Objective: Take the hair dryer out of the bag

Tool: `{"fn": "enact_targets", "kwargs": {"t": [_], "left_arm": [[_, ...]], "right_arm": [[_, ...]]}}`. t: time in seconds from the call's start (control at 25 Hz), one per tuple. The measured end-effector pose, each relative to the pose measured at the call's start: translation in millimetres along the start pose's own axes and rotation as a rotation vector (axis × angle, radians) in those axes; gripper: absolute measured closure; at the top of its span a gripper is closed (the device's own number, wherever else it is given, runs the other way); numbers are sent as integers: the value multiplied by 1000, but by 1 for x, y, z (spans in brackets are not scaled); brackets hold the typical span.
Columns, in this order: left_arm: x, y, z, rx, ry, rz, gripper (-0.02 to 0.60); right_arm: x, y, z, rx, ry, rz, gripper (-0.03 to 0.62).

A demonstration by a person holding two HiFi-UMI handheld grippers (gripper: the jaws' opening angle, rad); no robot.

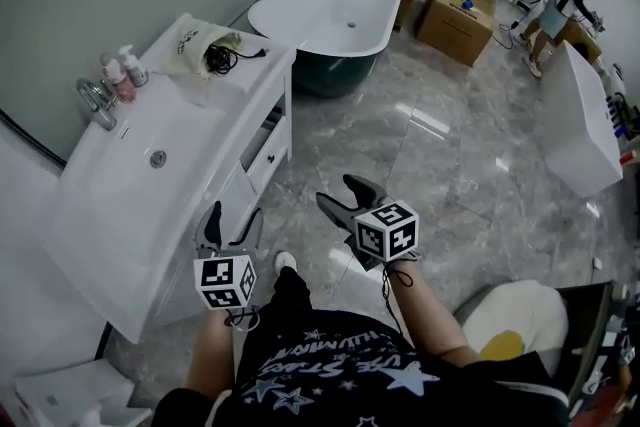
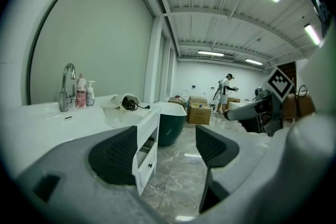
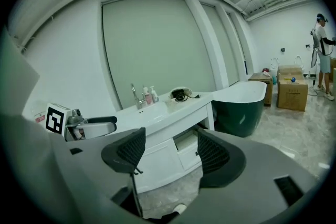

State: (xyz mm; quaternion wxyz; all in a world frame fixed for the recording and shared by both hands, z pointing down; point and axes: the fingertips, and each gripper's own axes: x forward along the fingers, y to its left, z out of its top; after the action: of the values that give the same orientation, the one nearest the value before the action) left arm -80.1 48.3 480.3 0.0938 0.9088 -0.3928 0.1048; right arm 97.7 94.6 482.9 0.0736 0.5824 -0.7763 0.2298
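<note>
Both grippers are held low in front of us, well apart from the white vanity counter.

The left gripper has its jaws spread wide with nothing between them. In the left gripper view only the corner of the vanity and the marble floor show through the gap. The right gripper, just to the right of the left one, also stands wide open and empty. Its own view shows the white cabinet front between the pads.

The white bag lies on the far end of the counter, ahead of the left gripper and off to its left. It is beyond the basin and touched by neither gripper. The black hair dryer sits at the bag's mouth, with its cord trailing onto the counter toward the bathtub side. Seen from the right gripper, bag and dryer lie nearly straight ahead, above the gap between the jaws.

A chrome faucet and two pump bottles stand left of the bag, along the wall. A white bathtub lies beyond the counter, and cardboard boxes and a standing person are farther off to the right of both grippers.
</note>
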Motion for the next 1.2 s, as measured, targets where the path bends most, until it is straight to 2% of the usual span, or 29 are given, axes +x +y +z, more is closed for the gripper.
{"fn": "enact_targets", "kwargs": {"t": [0.2, 0.4, 0.56, 0.76, 1.08, 1.2], "left_arm": [[60, 59, 30, -9, -9, -6, 236], [98, 112, 35, -38, 5, 13, 236], [117, 137, 27, -26, 49, 12, 236], [126, 157, 15, -58, 88, 32, 238], [166, 181, 34, -41, 73, 93, 238], [186, 198, 43, -37, 69, 152, 238]], "right_arm": [[66, -23, 51, -8, -2, -27, 296], [121, -31, 85, -36, 14, -37, 287], [150, -37, 98, -43, 20, -44, 286], [174, -48, 101, -36, 43, -45, 286], [238, -71, 129, -43, 58, 31, 286], [279, -80, 147, -61, 61, 101, 287]]}}
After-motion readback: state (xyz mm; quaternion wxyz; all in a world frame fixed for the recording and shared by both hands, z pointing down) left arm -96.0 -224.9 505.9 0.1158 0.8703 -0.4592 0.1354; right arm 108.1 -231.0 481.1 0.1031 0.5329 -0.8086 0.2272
